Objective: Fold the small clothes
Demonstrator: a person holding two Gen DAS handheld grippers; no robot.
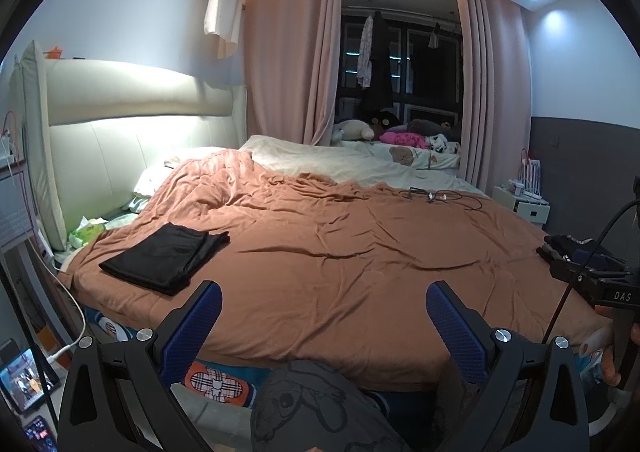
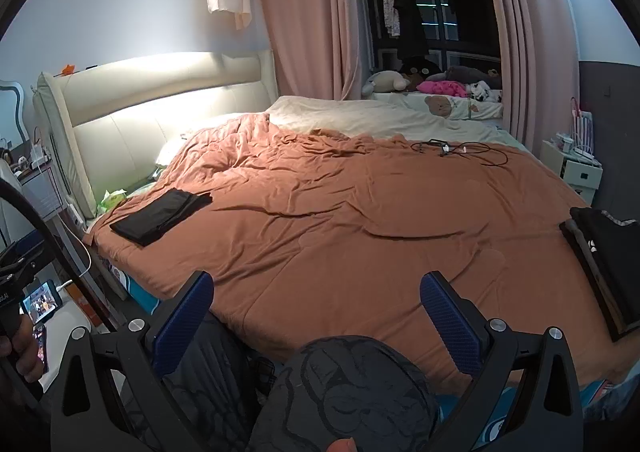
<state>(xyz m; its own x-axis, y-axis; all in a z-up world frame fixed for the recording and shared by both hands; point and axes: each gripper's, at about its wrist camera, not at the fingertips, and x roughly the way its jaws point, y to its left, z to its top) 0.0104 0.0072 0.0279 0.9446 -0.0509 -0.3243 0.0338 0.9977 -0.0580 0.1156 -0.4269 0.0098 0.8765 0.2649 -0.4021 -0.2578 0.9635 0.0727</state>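
Left gripper (image 1: 324, 326) and right gripper (image 2: 316, 316): black frames, blue textured pads (image 1: 456, 332), silver screws; person wore grey cartoon-print trousers (image 2: 348, 392).

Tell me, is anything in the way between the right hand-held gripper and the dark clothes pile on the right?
Nothing visible. The right hand-held gripper is open, and only bare orange blanket lies between it and the dark clothes pile at the bed's right edge.

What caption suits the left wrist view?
Open left gripper hovers over an orange duvet, folded black garment lying at left.
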